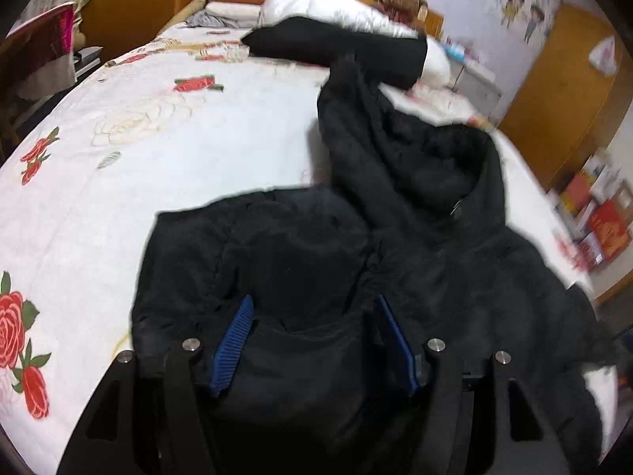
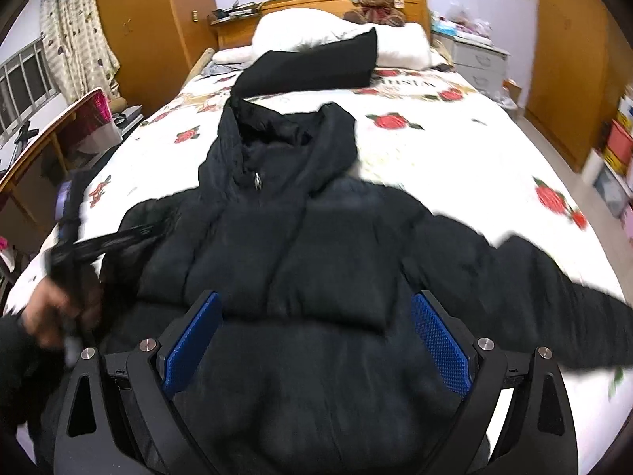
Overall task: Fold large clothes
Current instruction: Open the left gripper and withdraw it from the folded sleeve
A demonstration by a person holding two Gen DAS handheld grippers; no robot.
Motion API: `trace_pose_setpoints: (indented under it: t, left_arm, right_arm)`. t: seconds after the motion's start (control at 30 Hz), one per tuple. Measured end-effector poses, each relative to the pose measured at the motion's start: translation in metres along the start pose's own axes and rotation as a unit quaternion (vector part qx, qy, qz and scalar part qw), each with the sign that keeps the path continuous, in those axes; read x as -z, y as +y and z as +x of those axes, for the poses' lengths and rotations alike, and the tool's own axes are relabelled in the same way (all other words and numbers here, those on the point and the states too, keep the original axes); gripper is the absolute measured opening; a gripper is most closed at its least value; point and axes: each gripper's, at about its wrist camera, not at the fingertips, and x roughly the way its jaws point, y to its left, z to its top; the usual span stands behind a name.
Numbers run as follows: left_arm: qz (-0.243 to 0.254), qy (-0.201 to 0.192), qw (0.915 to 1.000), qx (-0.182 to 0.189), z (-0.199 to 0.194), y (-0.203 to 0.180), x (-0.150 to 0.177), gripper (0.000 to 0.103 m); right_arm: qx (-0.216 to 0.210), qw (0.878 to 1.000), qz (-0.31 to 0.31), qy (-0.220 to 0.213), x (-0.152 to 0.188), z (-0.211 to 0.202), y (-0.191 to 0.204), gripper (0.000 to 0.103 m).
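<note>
A black hooded puffer jacket (image 2: 300, 237) lies front-up on the bed, hood toward the headboard, its right sleeve (image 2: 534, 289) stretched out to the right. In the left wrist view the jacket (image 1: 316, 269) fills the lower middle, its left sleeve folded over the body. My left gripper (image 1: 314, 316) is open, blue pads spread over the jacket's left side, with fabric lying between them. It also shows blurred at the left of the right wrist view (image 2: 99, 245). My right gripper (image 2: 316, 316) is open wide over the jacket's lower body.
The bed has a white sheet with red roses (image 2: 455, 150). A folded black garment (image 2: 312, 67), white pillows (image 2: 316, 31) and a teddy bear (image 2: 378, 2) lie near the headboard. A desk (image 2: 35, 150) stands left, and a nightstand (image 2: 478, 59) and shelves (image 2: 617, 158) stand right.
</note>
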Motion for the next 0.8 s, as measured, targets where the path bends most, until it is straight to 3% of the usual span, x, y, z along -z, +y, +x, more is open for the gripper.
trace_pose_setpoints:
  t: [0.03, 0.1, 0.2, 0.27, 0.4, 0.5, 0.8]
  left_arm:
    - [-0.003, -0.010, 0.9999, -0.003, 0.000, -0.001, -0.005, 0.065]
    - [-0.003, -0.017, 0.9998, -0.012, -0.005, 0.005, -0.003, 0.065]
    - [-0.007, 0.018, 0.9996, -0.021, 0.017, 0.014, 0.004, 0.065]
    - [-0.001, 0.028, 0.9994, -0.022, 0.035, 0.012, 0.004, 0.065]
    - [0.010, 0.036, 0.9987, -0.035, 0.038, 0.002, 0.003, 0.068]
    - [0.013, 0.045, 0.9981, -0.039, 0.026, -0.005, -0.006, 0.067]
    - [0.058, -0.029, 0.9979, -0.006, -0.091, -0.053, 0.020, 0.067]
  right_arm:
    - [0.005, 1.000, -0.008, -0.004, -0.008, 0.013, 0.002, 0.094]
    - [0.012, 1.000, -0.014, 0.007, -0.015, 0.034, 0.002, 0.081]
    - [0.028, 0.996, 0.007, 0.088, -0.007, 0.087, -0.010, 0.061]
    - [0.021, 0.992, 0.018, 0.125, 0.008, 0.112, -0.018, 0.061]
    - [0.019, 0.992, 0.023, 0.121, 0.015, 0.115, -0.022, 0.061]
    - [0.029, 0.991, 0.021, 0.129, 0.012, 0.104, -0.020, 0.061]
    - [0.034, 0.995, 0.069, 0.056, 0.038, -0.017, -0.043, 0.062]
